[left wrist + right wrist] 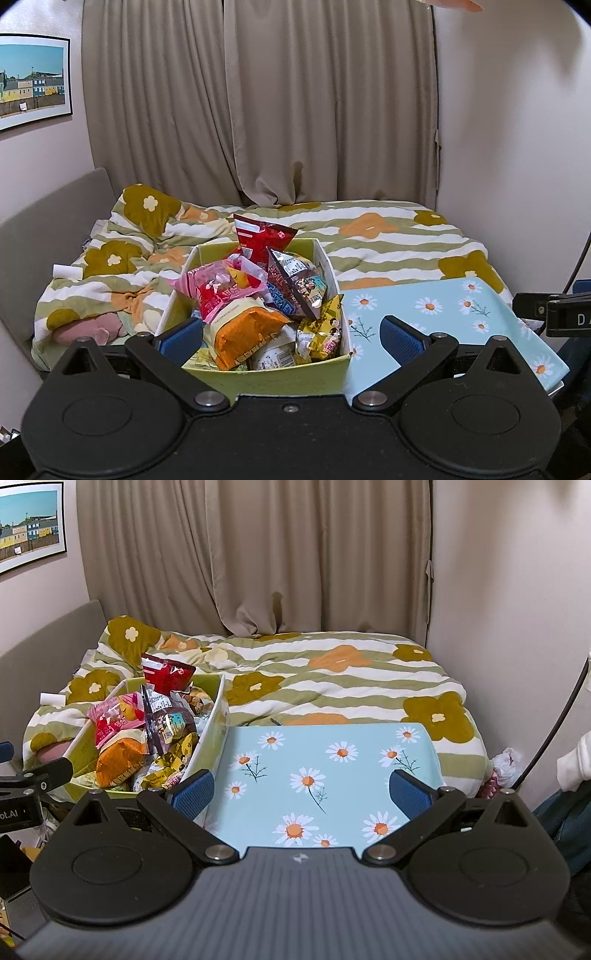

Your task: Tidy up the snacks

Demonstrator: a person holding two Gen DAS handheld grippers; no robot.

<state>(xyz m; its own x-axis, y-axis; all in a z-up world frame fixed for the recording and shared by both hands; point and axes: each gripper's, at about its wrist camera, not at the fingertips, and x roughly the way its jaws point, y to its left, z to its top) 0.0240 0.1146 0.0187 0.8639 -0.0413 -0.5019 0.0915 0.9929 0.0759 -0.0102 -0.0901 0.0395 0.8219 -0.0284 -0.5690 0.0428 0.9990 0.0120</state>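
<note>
A green open box [295,376] sits on the bed, heaped with several snack packets: an orange bag [247,332], a pink packet [218,288], a red bag [262,236], a dark packet [299,288] and yellow packets [325,328]. The box also shows at the left of the right wrist view [218,716]. A light blue daisy-print surface [317,779] lies right of the box. My left gripper [291,336] is open and empty, hovering at the box's near end. My right gripper [301,794] is open and empty above the daisy surface.
The bed has a striped flower quilt [332,679]. Beige curtains [258,99] hang behind it, and a framed picture [33,81] is on the left wall. A black cable [554,731] hangs at the right. A grey headboard [55,206] runs along the left.
</note>
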